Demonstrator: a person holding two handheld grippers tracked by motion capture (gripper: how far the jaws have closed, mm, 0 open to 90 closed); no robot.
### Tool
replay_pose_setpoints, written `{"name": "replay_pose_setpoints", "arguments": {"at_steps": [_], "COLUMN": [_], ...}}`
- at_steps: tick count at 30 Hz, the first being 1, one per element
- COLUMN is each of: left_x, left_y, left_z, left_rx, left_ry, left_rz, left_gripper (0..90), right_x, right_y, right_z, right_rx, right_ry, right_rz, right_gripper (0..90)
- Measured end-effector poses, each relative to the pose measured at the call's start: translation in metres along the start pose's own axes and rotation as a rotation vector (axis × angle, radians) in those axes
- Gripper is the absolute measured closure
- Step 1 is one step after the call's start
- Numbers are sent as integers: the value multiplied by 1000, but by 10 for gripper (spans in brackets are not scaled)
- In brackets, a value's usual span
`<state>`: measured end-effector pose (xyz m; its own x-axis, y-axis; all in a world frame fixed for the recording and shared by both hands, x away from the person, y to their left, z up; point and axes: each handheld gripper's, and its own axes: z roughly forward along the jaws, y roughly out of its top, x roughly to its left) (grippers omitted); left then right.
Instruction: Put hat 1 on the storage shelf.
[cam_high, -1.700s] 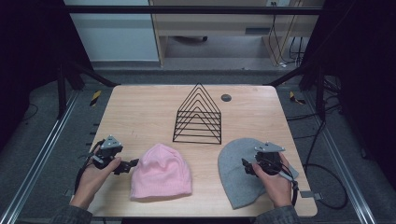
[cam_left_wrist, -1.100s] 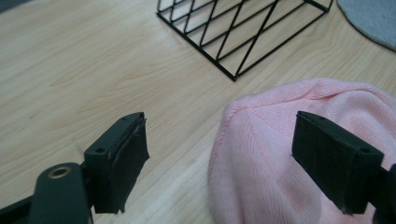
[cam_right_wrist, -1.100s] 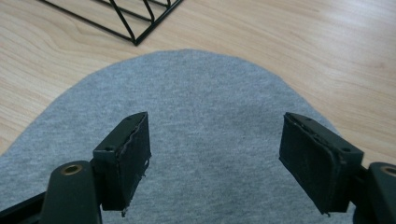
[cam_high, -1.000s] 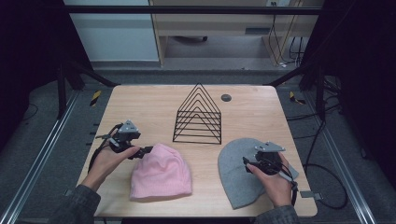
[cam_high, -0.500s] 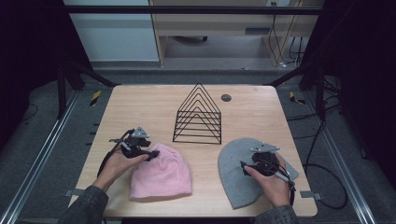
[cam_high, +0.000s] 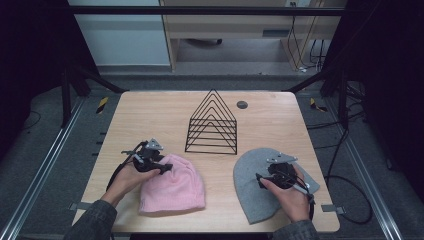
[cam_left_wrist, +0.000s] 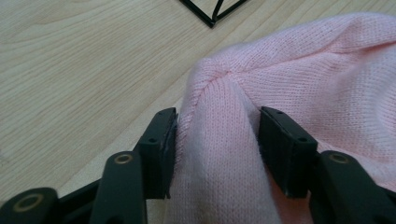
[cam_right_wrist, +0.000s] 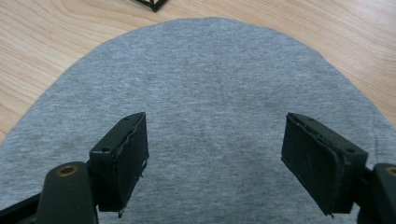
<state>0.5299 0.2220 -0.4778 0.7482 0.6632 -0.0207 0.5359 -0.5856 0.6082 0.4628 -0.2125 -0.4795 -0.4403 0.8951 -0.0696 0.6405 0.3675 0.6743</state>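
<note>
Wooden table, dark workshop floor around. Black wire rack at centre. Pink knit beanie lies flat near left front edge; grey beanie flat at right front. Left gripper at pink beanie's crown, jaws just been closing, pads pinching raised fold of knit. Right gripper over grey beanie, jaws spread, nothing between. Pink beanie looks light, soft, floppy; gathered crown fold likely best hold, will sag when lifted.
</note>
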Motion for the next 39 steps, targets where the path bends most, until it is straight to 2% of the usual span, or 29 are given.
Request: {"name": "replay_pose_setpoints", "arguments": {"at_steps": [2, 5, 6, 9, 12, 19, 23, 33, 39], "left_x": [-1, -3, -3, -5, -5, -5, -7, -13, -17], "left_y": [0, 1, 1, 2, 0, 0, 0, 0, 3], "left_z": [1, 1, 1, -1, -2, -10, -18, -42, -60], "left_rx": [5, 11, 10, 16, 3, -36, -73, -163, -218], "left_ry": [-6, -17, -20, -23, -19, 5, 23, 73, 94], "left_rz": [2, 6, 12, 15, -2, -10, -9, 27, 32], "left_gripper": [493, 558, 617, 711, 734, 755, 759, 762, 766], "right_x": [0, 0, 0, 0, 0, 0, -1, -1, -2], "right_y": [0, 0, 0, 1, 1, 0, 1, 1, 1], "right_z": [0, 0, 0, -1, -1, -2, -3, -4, -5], "right_rx": [-1, -2, -5, -9, -11, -16, -22, -29, -35], "right_ry": [2, 1, 3, 9, 4, 1, 1, -7, -8], "right_rz": [4, 7, 10, 16, 13, 17, 27, 32, 40], "right_gripper": [228, 228, 228, 229, 228, 227, 228, 228, 230]}}
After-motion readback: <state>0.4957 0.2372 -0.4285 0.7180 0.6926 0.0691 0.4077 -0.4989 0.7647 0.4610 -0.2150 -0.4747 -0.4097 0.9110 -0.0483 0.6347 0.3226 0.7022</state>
